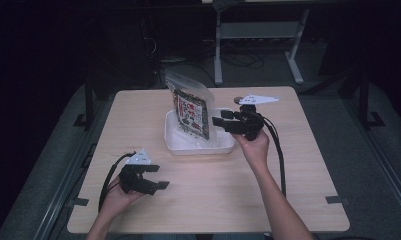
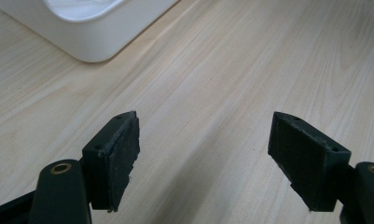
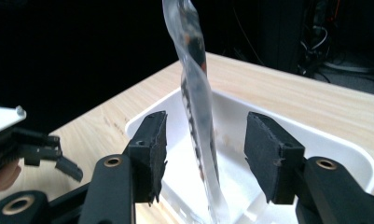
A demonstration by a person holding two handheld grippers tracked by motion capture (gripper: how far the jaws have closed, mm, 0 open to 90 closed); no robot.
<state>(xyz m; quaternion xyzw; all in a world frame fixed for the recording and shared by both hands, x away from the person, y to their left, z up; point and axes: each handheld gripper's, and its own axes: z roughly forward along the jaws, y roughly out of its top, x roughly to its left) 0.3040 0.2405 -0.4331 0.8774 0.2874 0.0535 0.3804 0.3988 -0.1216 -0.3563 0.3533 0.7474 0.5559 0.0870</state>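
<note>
A lab or test room: a bare wooden table (image 1: pixel 198 200) in the dark, with a metal stand (image 1: pixel 258 45) and cables (image 1: pixel 238 60) behind.

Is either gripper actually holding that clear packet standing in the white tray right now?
No. The right gripper straddles the packet with both pads clear of it; the left gripper is open over bare table.

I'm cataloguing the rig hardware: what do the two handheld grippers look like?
Both the left gripper and the right gripper are black, each with two blocky jaws faced with dark textured pads, brass-ringed pivot holes, a grey three-cornered plate on top and a black cable trailing back. The forearms are bare, no sleeves.
</note>
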